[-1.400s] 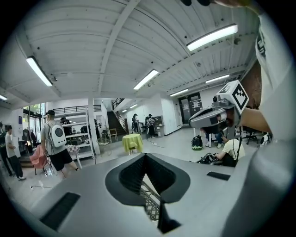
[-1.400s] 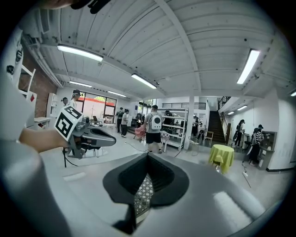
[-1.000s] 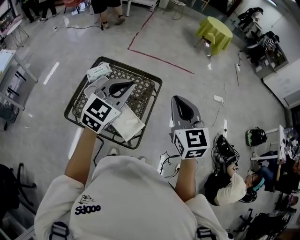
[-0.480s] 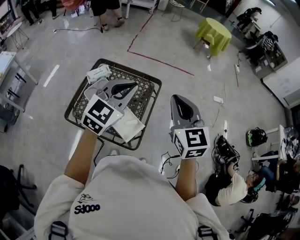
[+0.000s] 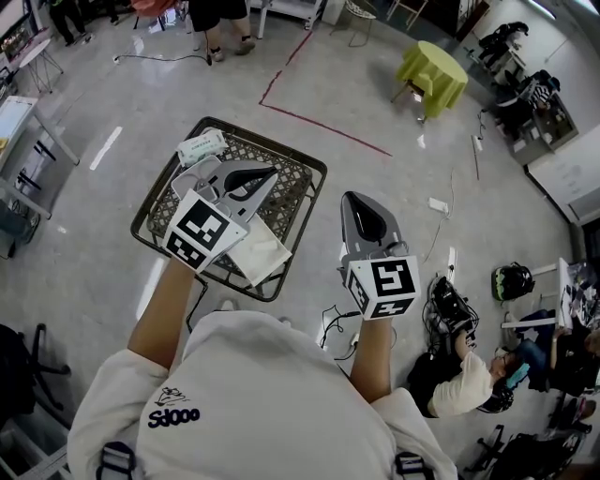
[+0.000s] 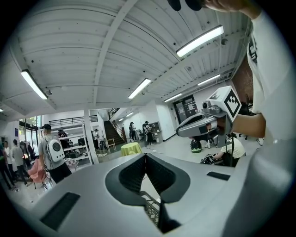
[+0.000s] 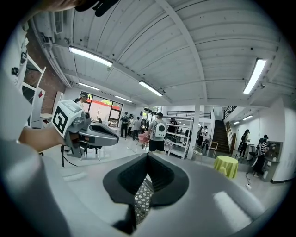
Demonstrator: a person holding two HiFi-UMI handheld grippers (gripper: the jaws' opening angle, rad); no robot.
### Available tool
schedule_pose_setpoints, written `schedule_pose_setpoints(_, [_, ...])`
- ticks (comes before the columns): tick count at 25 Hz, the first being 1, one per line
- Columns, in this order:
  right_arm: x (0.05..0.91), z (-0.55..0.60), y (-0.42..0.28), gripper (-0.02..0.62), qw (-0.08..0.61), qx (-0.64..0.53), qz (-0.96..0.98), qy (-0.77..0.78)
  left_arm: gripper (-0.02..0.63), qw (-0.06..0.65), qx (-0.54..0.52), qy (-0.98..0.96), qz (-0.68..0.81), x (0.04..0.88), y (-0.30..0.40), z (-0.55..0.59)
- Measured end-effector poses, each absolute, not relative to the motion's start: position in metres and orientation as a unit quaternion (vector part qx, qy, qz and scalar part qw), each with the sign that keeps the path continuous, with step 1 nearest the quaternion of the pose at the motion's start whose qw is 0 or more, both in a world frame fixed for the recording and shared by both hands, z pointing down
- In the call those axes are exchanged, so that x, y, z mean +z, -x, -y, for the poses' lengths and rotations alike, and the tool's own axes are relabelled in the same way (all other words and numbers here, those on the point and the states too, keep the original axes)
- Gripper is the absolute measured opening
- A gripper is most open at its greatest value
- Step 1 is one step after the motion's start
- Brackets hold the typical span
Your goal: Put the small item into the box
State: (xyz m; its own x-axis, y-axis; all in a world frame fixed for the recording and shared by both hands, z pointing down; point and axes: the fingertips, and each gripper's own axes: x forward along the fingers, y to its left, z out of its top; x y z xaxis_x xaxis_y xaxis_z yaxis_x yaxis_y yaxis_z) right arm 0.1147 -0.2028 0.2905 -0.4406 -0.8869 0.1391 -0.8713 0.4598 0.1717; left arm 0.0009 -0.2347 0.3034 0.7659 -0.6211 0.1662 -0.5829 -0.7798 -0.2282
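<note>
A dark wire-mesh basket (image 5: 300, 178) stands on the floor in front of me. A small white packet (image 5: 200, 145) lies at its far left corner. A flat white piece (image 5: 255, 246) rests near its front edge. My left gripper (image 5: 272, 171) hovers over the middle of the basket, its jaws shut with nothing between them (image 6: 145, 155). My right gripper (image 5: 352, 198) hangs over bare floor just right of the basket, also shut and empty (image 7: 148, 155). Mesh shows through the gap below each pair of jaws.
A red tape line (image 5: 323, 127) crosses the floor beyond the basket. A yellow-green covered table (image 5: 431, 66) stands at the far right. A person (image 5: 469, 375) sits on the floor at lower right among cables and gear. People stand at the top (image 5: 216, 19).
The left gripper has drifted slightly to the right over the basket. The right gripper has stayed where it was.
</note>
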Motion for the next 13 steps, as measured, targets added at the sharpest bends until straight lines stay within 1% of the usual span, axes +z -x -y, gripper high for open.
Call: schedule_pose_setpoints(13, [0.2944,0.2,-0.1061,0.009,0.09,-0.022,0.857,-0.508,0.006,0.077,-0.121,0.936,-0.321,0.3083,0.0053,0.2298])
